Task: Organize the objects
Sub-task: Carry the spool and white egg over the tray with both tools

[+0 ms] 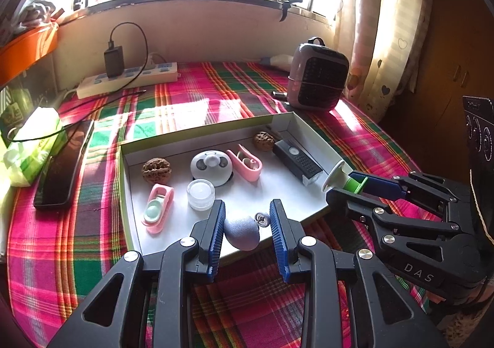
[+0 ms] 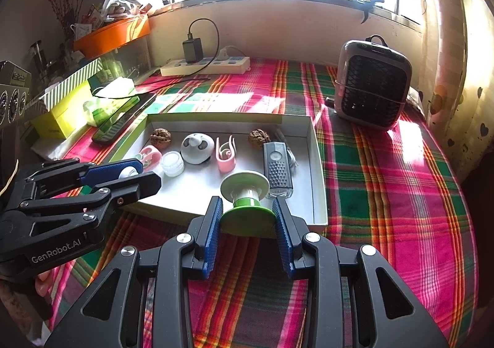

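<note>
The spool [image 2: 245, 203], gripped by its green end in the right gripper [image 2: 247, 221] jaws just ahead of the tray [image 2: 318, 163], should settle gently inside while the left gripper [image 1: 247, 224] jaws hold a grey pouch [image 1: 242, 232].

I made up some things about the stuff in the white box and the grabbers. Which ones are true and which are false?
1. The right gripper holds a green and white spool. True.
2. Three walnuts sit in the white box. False: only two show, one walnut at the left and another near the far wall.
3. The black flashlight lies inside the box. True.
4. The small fan heater stands inside the box. False: it stands on the plaid cloth beyond the box.
5. The left gripper is empty. False: a small lilac fabric thing is between its pads.
</note>
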The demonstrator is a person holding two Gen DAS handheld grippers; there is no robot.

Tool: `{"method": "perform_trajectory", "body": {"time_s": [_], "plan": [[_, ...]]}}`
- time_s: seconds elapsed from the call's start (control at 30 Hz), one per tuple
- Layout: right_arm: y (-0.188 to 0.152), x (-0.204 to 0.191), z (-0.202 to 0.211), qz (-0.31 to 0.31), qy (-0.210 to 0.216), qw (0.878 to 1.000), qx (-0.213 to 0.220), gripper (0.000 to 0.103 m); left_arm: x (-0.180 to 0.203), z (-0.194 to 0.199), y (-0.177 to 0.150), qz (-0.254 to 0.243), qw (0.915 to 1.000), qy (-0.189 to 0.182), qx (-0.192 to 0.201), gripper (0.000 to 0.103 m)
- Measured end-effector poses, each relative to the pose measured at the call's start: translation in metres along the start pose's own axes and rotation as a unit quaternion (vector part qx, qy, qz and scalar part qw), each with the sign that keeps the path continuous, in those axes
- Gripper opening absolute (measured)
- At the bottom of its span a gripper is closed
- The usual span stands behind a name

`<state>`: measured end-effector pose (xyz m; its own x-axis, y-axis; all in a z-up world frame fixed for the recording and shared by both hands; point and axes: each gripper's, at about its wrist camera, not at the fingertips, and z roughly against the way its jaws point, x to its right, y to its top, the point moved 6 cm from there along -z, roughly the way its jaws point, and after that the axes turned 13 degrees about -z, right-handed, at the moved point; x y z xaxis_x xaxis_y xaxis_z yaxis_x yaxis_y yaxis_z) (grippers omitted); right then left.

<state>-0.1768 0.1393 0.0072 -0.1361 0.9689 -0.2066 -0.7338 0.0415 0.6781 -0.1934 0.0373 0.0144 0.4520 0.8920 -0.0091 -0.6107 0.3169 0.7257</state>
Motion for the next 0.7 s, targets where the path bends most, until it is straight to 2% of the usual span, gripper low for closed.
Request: {"method": "perform_trajectory", "body": {"time_s": [0.7], "plan": [[0.02,-0.007,-0.039,0.013,-0.003,1.0,-0.019,0.035,-0.028,-0.027,0.0,0.021,0.9995,0.014,-0.02,0.027]]}}
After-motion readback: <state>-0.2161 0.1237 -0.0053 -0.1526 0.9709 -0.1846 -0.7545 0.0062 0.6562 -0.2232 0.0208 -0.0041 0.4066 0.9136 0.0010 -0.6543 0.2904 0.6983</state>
